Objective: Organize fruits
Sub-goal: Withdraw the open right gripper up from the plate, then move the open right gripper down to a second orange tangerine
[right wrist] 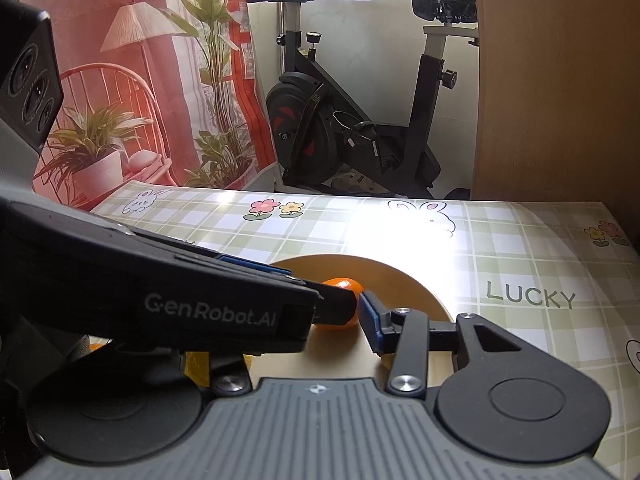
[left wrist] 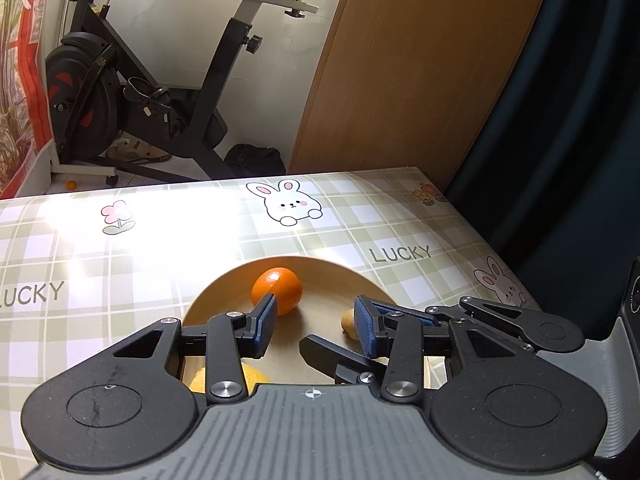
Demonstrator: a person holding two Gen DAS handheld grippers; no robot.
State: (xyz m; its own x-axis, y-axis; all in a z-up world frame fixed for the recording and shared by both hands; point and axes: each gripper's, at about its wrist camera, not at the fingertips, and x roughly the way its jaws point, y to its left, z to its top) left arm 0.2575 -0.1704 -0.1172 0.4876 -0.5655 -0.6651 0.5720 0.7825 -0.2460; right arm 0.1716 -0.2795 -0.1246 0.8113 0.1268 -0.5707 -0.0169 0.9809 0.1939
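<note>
A tan round plate (left wrist: 320, 270) sits on the checked tablecloth. An orange tangerine (left wrist: 277, 289) lies on it, just beyond my left gripper's left finger. A brownish kiwi (left wrist: 349, 322) lies by the right finger. A yellow fruit (left wrist: 256, 376) lies under the left finger's linkage. My left gripper (left wrist: 316, 322) is open and empty above the plate. In the right wrist view the left gripper's body crosses in front and hides my right gripper's left finger. The right finger's blue pad (right wrist: 370, 322) stands next to the tangerine (right wrist: 340, 304) on the plate (right wrist: 404, 280). Its grip cannot be judged.
The table (left wrist: 160, 240) has a green checked cloth with bunnies and "LUCKY" print. An exercise bike (left wrist: 152, 92) stands on the floor behind the table. A wooden panel (left wrist: 420, 60) stands at the back right. A small orange fruit (left wrist: 71, 185) lies on the floor.
</note>
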